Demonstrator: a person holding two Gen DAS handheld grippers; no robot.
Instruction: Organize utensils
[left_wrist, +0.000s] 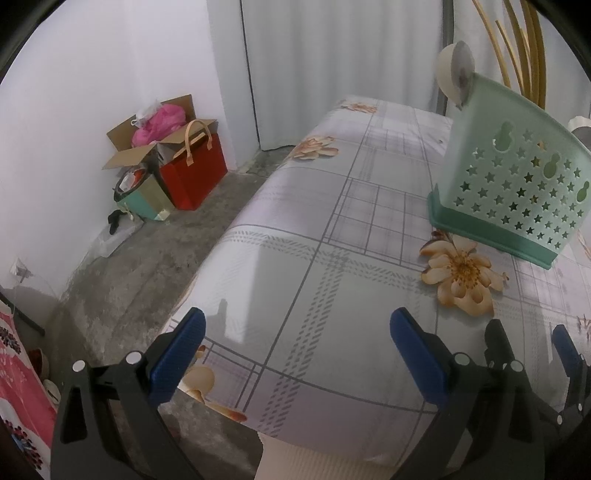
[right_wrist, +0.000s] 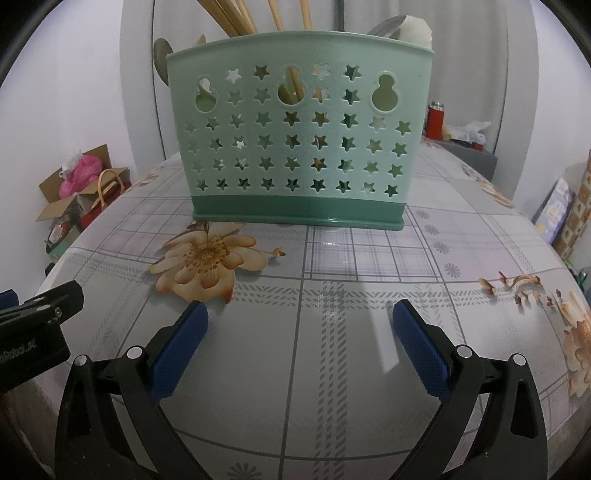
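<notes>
A pale green utensil caddy (right_wrist: 295, 136) with star-shaped holes and a darker green base stands upright on the table, straight ahead in the right wrist view. Wooden chopsticks (right_wrist: 240, 16) and metal and white spoons (right_wrist: 402, 27) stick up out of it. The same caddy (left_wrist: 513, 177) sits at the right of the left wrist view, with chopsticks (left_wrist: 524, 48) and a spoon (left_wrist: 460, 70) above its rim. My right gripper (right_wrist: 300, 317) is open and empty, short of the caddy. My left gripper (left_wrist: 297, 325) is open and empty over the table's left end.
The table (right_wrist: 332, 369) has a glossy checked cloth with flower prints. Its left edge drops to a concrete floor (left_wrist: 129, 288). A cardboard box (left_wrist: 147, 147) and a red bag (left_wrist: 195, 173) stand by the wall. A red flask (right_wrist: 435, 120) stands at the far right.
</notes>
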